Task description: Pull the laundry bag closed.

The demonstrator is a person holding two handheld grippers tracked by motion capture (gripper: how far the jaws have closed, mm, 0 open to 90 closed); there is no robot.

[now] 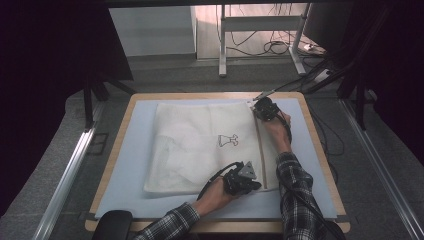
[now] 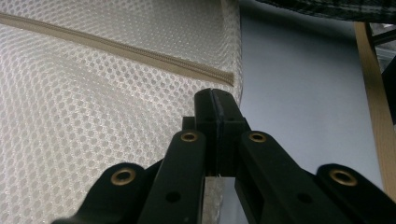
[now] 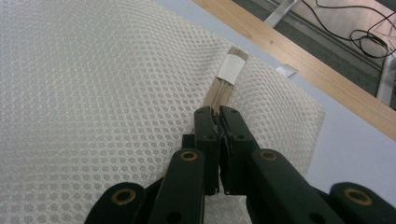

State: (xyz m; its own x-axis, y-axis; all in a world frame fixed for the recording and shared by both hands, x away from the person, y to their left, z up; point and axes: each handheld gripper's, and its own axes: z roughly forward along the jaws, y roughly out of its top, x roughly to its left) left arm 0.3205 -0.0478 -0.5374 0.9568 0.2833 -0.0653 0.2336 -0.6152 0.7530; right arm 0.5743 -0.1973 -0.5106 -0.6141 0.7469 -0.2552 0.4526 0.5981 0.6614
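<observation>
Close to the person, the left gripper (image 1: 248, 183) sits at the near edge of a white mesh bag (image 1: 200, 145). In the left gripper view its two black jaws are squeezed tight together, and a bit of the bag's edge is pinched between them, just past the end of the tan zipper (image 2: 116, 46). A sleeve with a checked pattern (image 1: 170, 222) comes in from the bottom of the high view behind that hand.

The mesh bag lies flat on a pale blue mat (image 1: 135, 150) that covers the wooden table (image 1: 120, 135). It has a small drawing (image 1: 227, 141) near its middle. The zipper runs along the right side of the bag, from near to far.

Farther away, the right gripper (image 1: 261, 107) is at the far right corner of the bag. Its jaws are clenched too, right on the zipper line, and they seem to hold the zipper's pull, but that part is hidden. Just past them is a small white tab (image 3: 232, 69) at the zipper's end.

Beyond the table are a grey floor and some cables (image 1: 272, 47)
</observation>
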